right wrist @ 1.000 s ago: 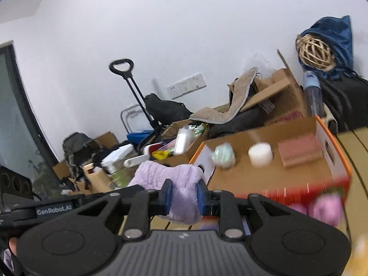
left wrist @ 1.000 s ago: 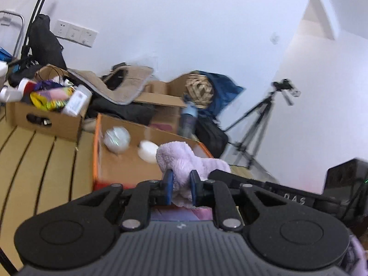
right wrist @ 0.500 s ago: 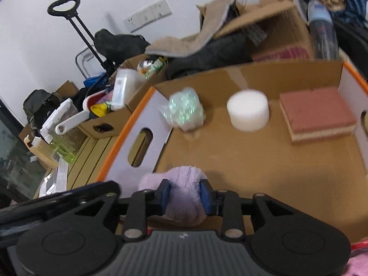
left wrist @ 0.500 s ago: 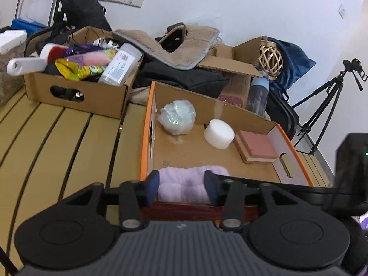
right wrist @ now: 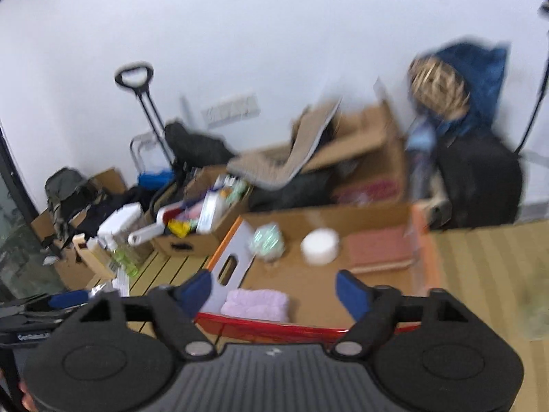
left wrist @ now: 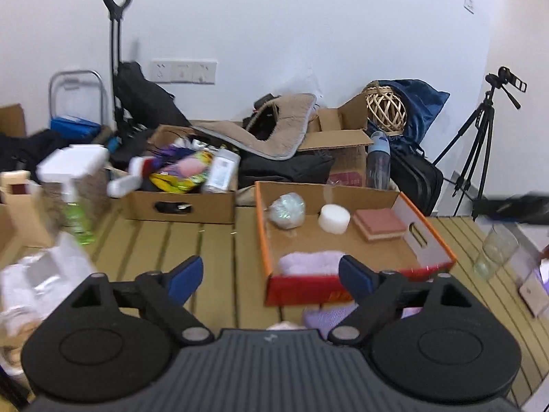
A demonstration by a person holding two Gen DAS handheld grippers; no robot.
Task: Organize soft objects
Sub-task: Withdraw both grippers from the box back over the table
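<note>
Both the left gripper [left wrist: 271, 276] and right gripper [right wrist: 274, 290] hang spread and empty above the box [left wrist: 432, 245]; the purple towel [left wrist: 310, 262] lies in its near-left corner. Next, probably the blurred purple item [left wrist: 329, 314] before the box.

Lilac towel [left wrist: 310, 261] (folded) lies in box [left wrist: 425, 240].

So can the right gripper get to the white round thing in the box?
Probably yes. The right gripper is open and points into the orange-edged box. The white round sponge sits uncovered at the back, with bare cardboard in front; the purple towel lies off to the left.
</note>
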